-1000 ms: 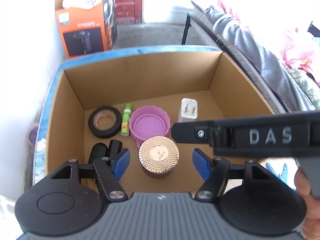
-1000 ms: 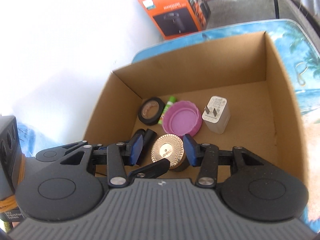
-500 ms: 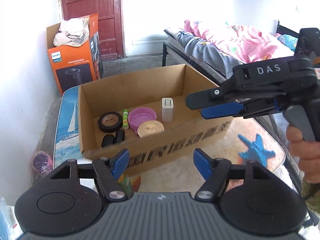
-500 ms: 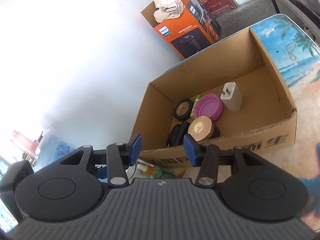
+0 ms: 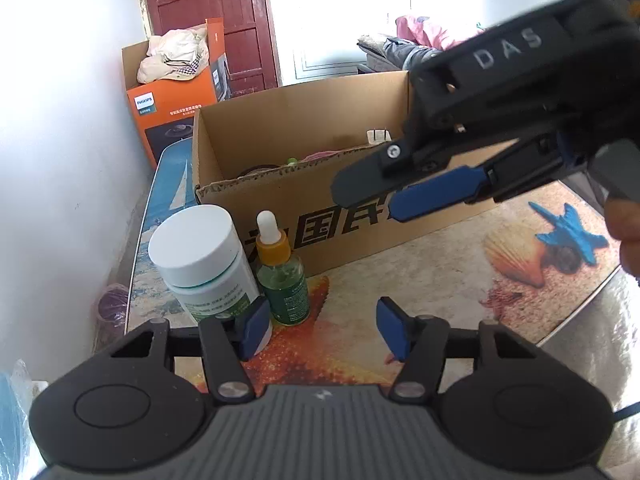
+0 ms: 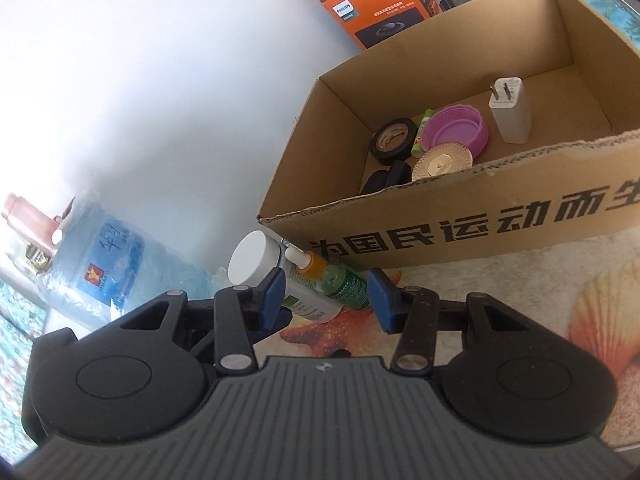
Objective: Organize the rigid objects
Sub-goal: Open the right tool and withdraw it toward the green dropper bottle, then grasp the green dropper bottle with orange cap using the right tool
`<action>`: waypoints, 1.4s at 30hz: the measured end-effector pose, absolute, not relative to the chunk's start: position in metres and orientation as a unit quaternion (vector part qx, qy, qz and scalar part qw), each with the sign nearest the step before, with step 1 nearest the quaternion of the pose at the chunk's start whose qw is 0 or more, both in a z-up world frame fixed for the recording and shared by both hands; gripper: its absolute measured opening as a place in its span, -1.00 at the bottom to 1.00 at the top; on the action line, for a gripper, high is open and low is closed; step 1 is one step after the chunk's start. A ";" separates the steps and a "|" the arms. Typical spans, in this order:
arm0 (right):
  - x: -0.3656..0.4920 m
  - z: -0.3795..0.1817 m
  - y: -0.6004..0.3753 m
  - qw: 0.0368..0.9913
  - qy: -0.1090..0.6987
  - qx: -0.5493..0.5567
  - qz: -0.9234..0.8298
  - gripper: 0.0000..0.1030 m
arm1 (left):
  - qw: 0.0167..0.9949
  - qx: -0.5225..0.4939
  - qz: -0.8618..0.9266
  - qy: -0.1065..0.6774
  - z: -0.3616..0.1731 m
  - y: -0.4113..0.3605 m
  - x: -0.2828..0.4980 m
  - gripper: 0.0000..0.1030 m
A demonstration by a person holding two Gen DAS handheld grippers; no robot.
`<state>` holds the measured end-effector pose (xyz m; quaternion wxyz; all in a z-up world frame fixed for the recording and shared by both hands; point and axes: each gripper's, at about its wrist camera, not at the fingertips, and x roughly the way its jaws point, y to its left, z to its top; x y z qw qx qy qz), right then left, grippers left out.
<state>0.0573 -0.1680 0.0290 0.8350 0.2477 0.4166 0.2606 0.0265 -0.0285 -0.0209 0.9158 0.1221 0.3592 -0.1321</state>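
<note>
Bottles are what remain outside: a white-capped jar (image 5: 200, 256) and, touching its right side, a green dropper bottle (image 5: 280, 276) stand upright on the beach-print bench (image 5: 460, 300) just before the near-left corner of the cardboard box (image 5: 320, 200). The left gripper (image 5: 318, 326) has just been closing its jaws, yet they stand apart and empty, the left pad just in front of the jar's base, the dropper bottle beyond the gap. Further right, the right gripper (image 6: 326, 294) hovers with jaws parted and nothing between the pads, both bottles just beyond them. Inside the box lie a tape roll (image 6: 392, 140), a purple lid (image 6: 456, 130), a gold lid (image 6: 440, 164) and a white charger (image 6: 510, 110). The risk I see: with the bottles touching, closing on one could nudge and topple the other, the narrow dropper bottle especially; both grippers converging on this spot could also collide.
</note>
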 end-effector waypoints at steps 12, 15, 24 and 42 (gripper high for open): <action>0.072 0.047 -0.112 0.869 0.385 0.102 0.294 -0.36 | 0.921 0.164 -0.107 0.336 -0.053 -0.036 0.036 -0.10; 0.077 0.045 -0.107 0.866 0.388 0.101 0.299 -0.43 | 0.923 0.164 -0.103 0.334 -0.055 -0.038 0.036 -0.10; 0.087 0.035 -0.101 0.860 0.404 0.097 0.295 -0.73 | 0.920 0.151 -0.101 0.346 -0.063 -0.038 0.046 -0.06; 0.079 0.034 -0.139 0.867 0.417 0.102 0.254 -0.77 | 0.911 0.155 -0.163 0.345 -0.065 -0.058 0.056 -0.06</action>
